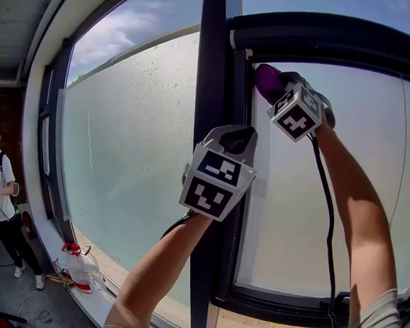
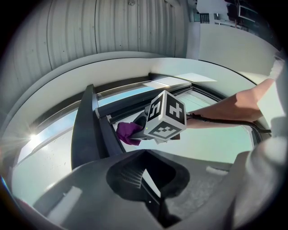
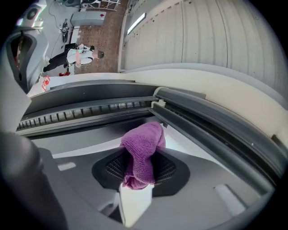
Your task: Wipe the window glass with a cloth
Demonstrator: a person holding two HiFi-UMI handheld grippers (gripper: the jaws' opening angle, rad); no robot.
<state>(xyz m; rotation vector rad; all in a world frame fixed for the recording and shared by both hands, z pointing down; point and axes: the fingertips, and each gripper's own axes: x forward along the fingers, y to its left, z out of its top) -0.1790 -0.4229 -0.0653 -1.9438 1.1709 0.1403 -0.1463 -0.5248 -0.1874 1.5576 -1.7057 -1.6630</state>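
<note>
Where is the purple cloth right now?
The purple cloth is clamped in the right tool, at the upper right of the head view. It sits at the top left corner of the right-hand pane, beside the dark centre post.

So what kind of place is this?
Probably a building's window wall, seen from indoors: big frosted window glass in a dark frame, sky above, and a brick wall behind a person at left.

Cloth (image 1: 269, 81) at window glass's (image 1: 343, 187) upper-left corner
</note>
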